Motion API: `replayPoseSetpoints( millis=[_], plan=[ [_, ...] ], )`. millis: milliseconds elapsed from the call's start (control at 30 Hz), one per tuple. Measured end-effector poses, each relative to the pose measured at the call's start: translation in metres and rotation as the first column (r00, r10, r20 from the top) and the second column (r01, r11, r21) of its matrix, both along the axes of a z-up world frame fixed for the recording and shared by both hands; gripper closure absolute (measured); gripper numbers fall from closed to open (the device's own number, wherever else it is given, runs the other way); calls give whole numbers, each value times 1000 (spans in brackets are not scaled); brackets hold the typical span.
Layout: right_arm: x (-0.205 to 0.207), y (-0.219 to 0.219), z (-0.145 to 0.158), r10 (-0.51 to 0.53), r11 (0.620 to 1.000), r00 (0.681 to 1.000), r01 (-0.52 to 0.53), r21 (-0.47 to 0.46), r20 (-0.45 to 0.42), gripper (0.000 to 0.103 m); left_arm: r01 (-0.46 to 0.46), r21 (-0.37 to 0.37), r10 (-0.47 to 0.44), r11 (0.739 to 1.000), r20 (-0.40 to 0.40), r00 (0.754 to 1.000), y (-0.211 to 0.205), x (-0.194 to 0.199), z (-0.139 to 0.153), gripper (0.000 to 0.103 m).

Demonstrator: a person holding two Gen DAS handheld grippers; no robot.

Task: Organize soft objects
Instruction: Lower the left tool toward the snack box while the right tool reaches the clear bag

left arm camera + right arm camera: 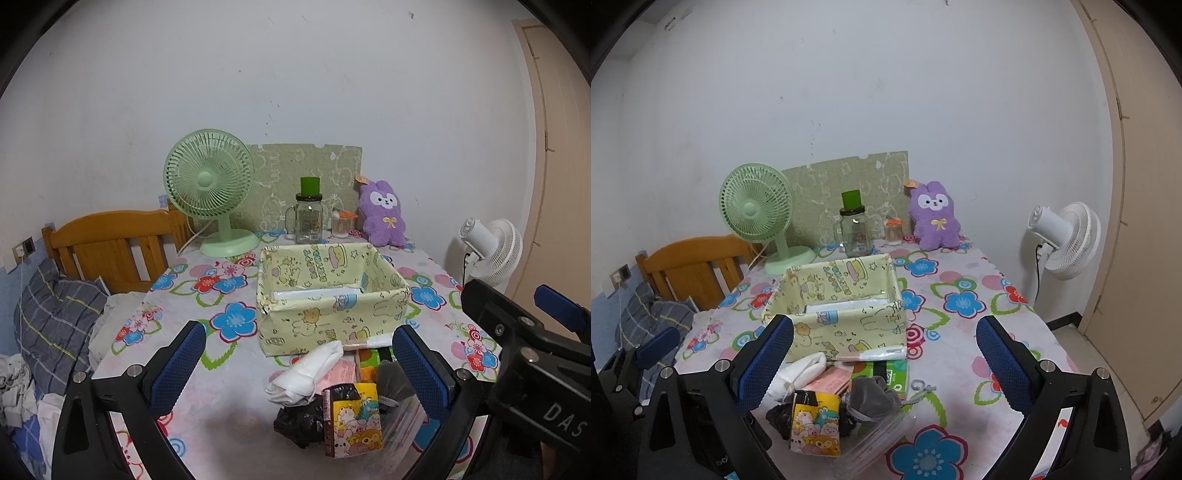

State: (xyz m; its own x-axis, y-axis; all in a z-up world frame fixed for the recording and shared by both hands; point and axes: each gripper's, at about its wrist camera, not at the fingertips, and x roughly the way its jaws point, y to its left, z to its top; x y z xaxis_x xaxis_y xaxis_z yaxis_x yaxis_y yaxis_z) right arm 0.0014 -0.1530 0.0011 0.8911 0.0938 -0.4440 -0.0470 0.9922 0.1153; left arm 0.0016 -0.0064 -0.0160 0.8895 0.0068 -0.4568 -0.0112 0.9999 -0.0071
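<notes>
A pale yellow cartoon-print box (332, 314) (846, 325) stands open on the flowered table, with something white on its floor. In front of it lies a pile of soft things: a white cloth bundle (310, 369) (801, 371), a black crumpled bag (299, 421), a yellow cartoon pouch (354, 424) (814, 424), a grey drawstring pouch (875, 400), a green tissue pack (890, 371) and a pink packet (831, 380). My left gripper (301, 373) is open above the pile. My right gripper (886, 369) is open, with the pile toward its left finger.
A green desk fan (210, 184), a glass jar with a green lid (309, 218), a toothpick holder (341, 223) and a purple plush rabbit (384, 214) stand along the back of the table. A wooden bed headboard (110, 247) is left, a white floor fan (1063, 240) right.
</notes>
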Motion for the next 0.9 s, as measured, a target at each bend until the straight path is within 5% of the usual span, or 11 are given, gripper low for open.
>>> replayPoseSetpoints(
  millis=[900],
  plan=[
    [1,18,-67,17,999,994,-22,-41,-105,7,17,-21,-19,1000,-101,995,-11,2,-64,5]
  ],
)
